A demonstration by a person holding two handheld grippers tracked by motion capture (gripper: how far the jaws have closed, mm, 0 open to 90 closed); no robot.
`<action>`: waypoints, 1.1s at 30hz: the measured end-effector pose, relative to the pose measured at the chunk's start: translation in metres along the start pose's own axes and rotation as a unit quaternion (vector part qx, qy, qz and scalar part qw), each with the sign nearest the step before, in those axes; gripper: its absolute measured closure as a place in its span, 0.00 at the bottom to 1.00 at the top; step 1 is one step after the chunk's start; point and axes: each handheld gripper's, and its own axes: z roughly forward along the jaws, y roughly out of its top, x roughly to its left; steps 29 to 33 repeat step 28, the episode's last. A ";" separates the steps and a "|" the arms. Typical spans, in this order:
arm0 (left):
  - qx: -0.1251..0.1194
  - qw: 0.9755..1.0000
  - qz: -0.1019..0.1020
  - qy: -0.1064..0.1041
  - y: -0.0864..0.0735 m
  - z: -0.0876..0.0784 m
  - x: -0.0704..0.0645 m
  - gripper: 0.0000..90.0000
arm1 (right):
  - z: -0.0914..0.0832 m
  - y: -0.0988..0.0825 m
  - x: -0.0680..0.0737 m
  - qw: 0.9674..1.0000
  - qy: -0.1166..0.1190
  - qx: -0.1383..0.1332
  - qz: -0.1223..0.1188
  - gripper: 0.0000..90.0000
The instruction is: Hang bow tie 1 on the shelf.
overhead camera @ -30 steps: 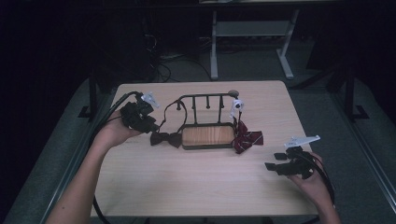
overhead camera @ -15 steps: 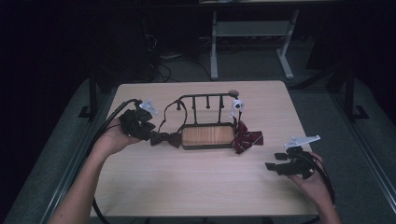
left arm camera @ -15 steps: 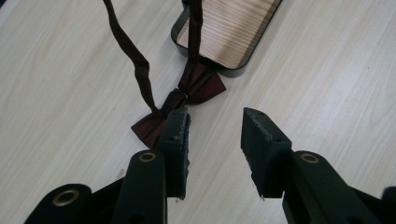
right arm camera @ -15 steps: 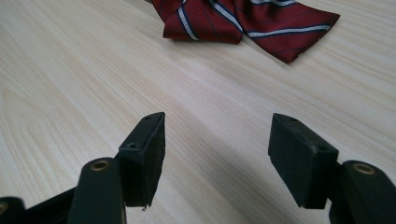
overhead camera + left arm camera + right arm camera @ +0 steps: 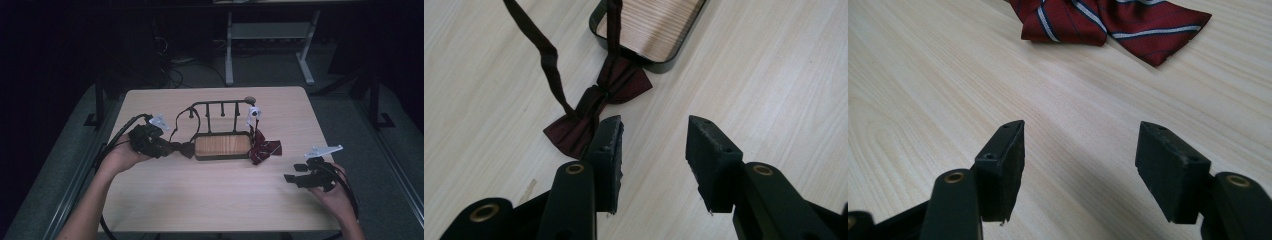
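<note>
The dark bow tie lies flat on the tabletop, touching the rack's left end, its strap running up to the rack. My left gripper hovers just beside it; its jaws have just been opening and hold nothing. I judge this the approach: next, straddle a wing and pinch. My right gripper waits spread near the striped tie.

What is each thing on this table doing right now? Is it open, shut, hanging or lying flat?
Left gripper: open, jaws just widening, nothing between them, beside the dark bow tie.
Right gripper: open, empty, over bare table.
Dark bow tie: bow flat on the table, strap running up to the rack.
Striped bow tie: lying on the table, untouched.
Rack: upright on its wooden base.
Table: level.
</note>
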 end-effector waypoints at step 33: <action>-0.030 0.999 -0.019 -0.030 -0.038 0.030 -0.023 0.53 | 0.001 0.000 0.001 1.000 0.001 0.002 0.001 0.40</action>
